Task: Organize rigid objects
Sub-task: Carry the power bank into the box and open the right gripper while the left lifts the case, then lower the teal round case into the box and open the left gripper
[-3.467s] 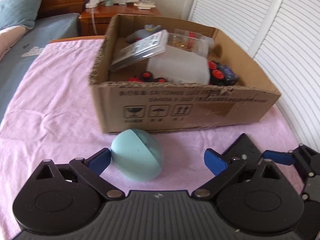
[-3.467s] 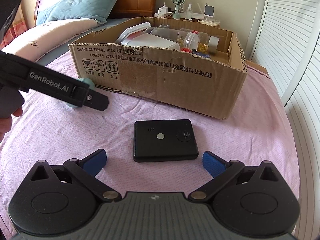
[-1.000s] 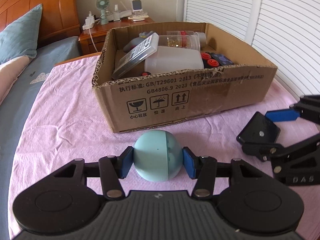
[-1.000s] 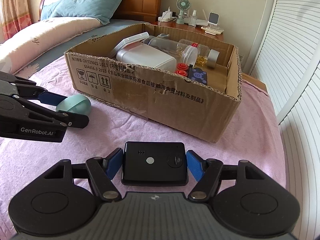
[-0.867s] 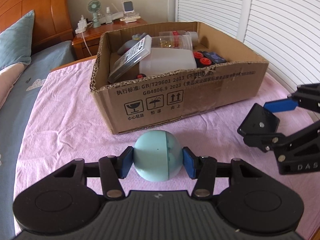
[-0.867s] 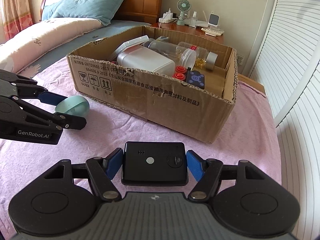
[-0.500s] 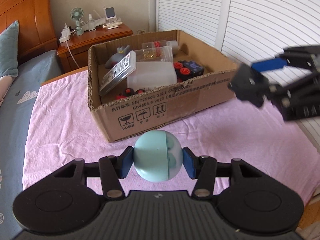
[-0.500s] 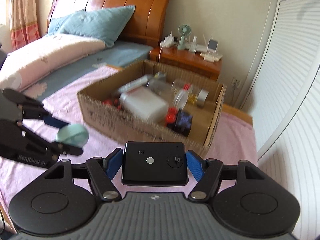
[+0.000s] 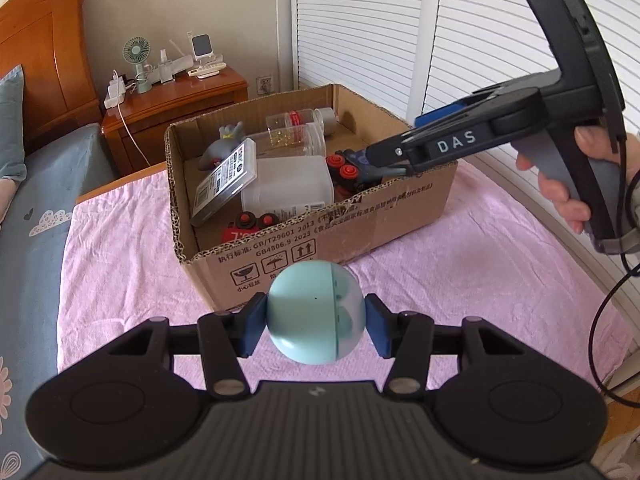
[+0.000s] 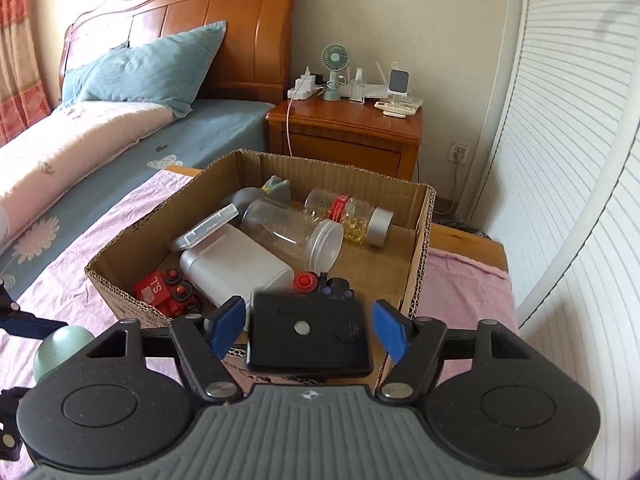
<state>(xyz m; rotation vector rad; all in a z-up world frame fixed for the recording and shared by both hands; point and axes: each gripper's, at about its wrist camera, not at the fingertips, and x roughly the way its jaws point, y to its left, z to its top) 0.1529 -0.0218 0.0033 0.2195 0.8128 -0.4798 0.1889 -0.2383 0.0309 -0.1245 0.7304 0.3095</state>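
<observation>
My left gripper [image 9: 315,330] is shut on a pale teal egg-shaped ball [image 9: 316,312] and holds it in the air in front of the cardboard box [image 9: 400,216]. My right gripper [image 10: 308,326] is open over the box's near right corner, seen from the side in the left wrist view [image 9: 384,160]. A flat black device [image 10: 308,334] sits between its blue pads [image 10: 390,334] with a gap on each side. The ball also shows low at the left of the right wrist view [image 10: 60,350]. The box [image 10: 420,248] holds several items.
In the box lie a white container [image 10: 236,270], clear jars [image 10: 296,232], a red toy [image 10: 160,288], and a grey figure [image 9: 224,144]. The box stands on a pink cloth [image 9: 120,240]. A wooden nightstand [image 10: 348,132] and bed [image 10: 120,140] lie beyond, louvred doors [image 9: 460,32] at the right.
Both grippers closed on their objects and lifted them. The right gripper moved over the box and its jaws have now opened off the black device. The left still holds the ball.
</observation>
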